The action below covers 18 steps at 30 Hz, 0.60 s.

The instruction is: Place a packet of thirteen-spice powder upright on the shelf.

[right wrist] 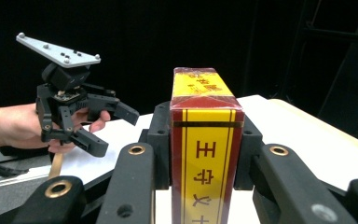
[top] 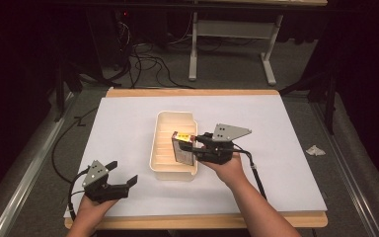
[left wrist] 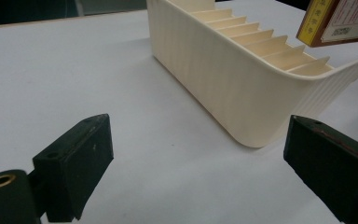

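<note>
Between the jaws of the right hand-held gripper sits a yellow-and-red box, clamped on its two broad faces and held over the cream slotted tray near the middle of the bench. Seen from the left gripper's camera, the box hangs above the near end of the tray, clear of the dividers (not yet seated, as far as the frames tell).

Left hand-held gripper: jaws wide apart, nothing between them, parked on the white sheet at the bench's near-left corner, well apart from the tray.

Step in hand, by my reading: carrying the box to a slot. Next move calls for lining its narrow edge up with one gap between dividers, lowering it straight, then releasing. Risk: a tilted box catching on a divider.
</note>
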Available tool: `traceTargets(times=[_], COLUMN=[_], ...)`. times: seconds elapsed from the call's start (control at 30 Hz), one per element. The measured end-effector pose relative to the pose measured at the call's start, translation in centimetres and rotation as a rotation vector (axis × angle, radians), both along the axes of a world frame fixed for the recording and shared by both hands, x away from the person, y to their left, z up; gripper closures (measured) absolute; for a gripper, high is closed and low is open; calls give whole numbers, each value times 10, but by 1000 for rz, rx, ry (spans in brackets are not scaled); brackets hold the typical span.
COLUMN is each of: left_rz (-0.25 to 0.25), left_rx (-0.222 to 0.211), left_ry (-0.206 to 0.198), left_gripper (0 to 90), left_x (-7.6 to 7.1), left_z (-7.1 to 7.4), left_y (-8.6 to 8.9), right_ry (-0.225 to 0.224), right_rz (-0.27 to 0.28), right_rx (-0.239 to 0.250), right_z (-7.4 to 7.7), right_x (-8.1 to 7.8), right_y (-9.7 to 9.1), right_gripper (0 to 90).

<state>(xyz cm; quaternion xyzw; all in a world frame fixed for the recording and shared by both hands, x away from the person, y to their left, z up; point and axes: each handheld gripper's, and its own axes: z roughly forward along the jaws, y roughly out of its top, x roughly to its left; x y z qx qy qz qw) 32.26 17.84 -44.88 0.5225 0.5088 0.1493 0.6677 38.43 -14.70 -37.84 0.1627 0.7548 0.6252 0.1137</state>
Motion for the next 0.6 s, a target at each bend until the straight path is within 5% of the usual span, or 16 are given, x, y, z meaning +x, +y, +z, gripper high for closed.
traceTargets(times=[0.6], left_rz=[34], left_rx=[7], left_ry=[-3], left_gripper=[88], left_x=[-7], left_z=[0], left_y=[14], right_ry=[12], right_rz=[80], right_rx=[12], right_z=[-5], right_x=[6], right_y=[17], right_gripper=[690])
